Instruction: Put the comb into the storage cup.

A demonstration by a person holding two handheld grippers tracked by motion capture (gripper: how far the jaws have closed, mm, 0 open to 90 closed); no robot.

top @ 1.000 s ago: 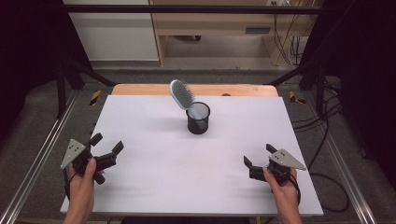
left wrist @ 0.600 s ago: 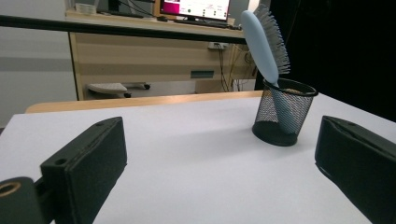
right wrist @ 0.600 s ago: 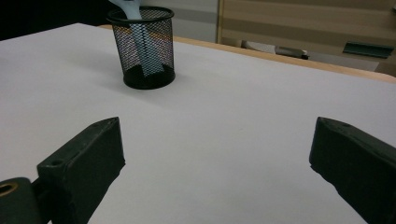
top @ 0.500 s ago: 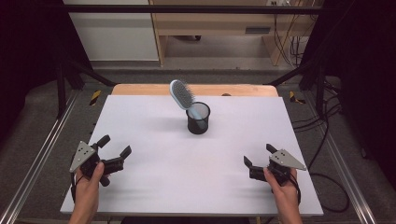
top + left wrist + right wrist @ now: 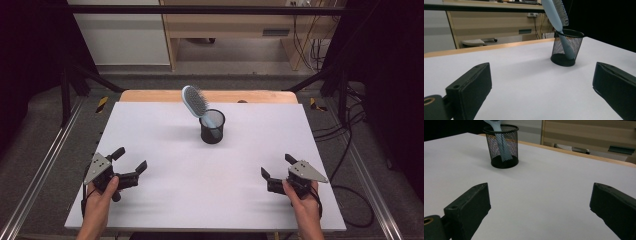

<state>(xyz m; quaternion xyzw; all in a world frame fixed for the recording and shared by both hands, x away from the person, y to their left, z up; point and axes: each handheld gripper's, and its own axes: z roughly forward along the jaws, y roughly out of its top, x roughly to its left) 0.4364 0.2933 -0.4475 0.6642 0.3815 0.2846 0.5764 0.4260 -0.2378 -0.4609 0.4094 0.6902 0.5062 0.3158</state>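
Standing apart: hairbrush [image 5: 194, 101] in mesh cup [image 5: 212, 127].

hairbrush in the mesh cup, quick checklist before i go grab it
1. Hairbrush reachable: ok, handle down in the cup, head leaning out above the rim.
2. Mesh cup upright: ok.
3. Left gripper ready: ok, jaws wide apart, nothing between them.
4. Right gripper ready: ok, jaws apart, nothing held.
5. Table path to the cup: ok.
6. Cup will stay put when the brush lifts: cannot tell.

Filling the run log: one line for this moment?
left gripper: open, empty | right gripper: open, empty | hairbrush: leaning, handle down in mesh cup
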